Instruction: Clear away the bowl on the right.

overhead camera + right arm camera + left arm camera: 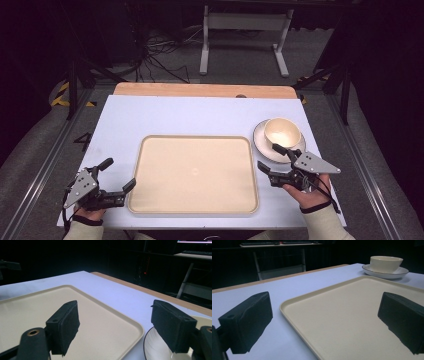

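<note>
Where rimmed dark, pale saucer [263, 141] under cream bowl [282, 132]

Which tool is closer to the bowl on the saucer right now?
Right. The right tool sits open just in front of the saucer holding the bowl, one jaw at its rim. The left tool is open across the tray, at its near left corner.

High view overhead, facing forward; both gripper views low, close, sharing tray [195, 172].
</note>
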The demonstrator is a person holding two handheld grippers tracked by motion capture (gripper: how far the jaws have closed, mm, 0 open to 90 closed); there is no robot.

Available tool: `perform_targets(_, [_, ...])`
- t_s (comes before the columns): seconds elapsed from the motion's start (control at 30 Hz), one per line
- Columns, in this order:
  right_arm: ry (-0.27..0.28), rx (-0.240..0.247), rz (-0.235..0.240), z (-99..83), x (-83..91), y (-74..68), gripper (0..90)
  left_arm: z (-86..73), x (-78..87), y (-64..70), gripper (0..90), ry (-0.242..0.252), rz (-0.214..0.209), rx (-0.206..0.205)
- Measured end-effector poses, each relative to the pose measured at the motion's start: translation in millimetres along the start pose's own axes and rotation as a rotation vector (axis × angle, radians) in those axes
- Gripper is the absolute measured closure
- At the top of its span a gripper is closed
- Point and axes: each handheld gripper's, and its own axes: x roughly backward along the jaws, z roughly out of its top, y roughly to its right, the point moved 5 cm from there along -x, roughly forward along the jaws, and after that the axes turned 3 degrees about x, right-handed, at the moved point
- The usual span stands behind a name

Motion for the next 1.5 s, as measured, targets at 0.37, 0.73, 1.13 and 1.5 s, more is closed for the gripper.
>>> perform_targets(0.37, [-0.005, 0.000, -0.020, 8.2, -1.8, 24.0, 28.8, -1.1, -0.2, 0.4, 0.2, -0.013, -0.001, 0.002])
perform_targets(0.73, [-0.048, 0.004, -0.040, 18.3, -5.3, 49.3, 29.6, -1.2, 0.1, 0.4, 0.2, -0.023, -0.003, 0.007])
perform_targets(1.13, [-0.116, 0.001, -0.090, 20.5, -10.6, 74.1, 28.4, -1.1, 0.2, 0.5, 0.2, -0.023, -0.003, 0.006])
perform_targets(1.5, [-0.274, -0.037, -0.069, 18.0, -16.5, 91.3, 40.8, -2.0, -0.3, 0.0, 0.2, -0.029, -0.002, 0.008])
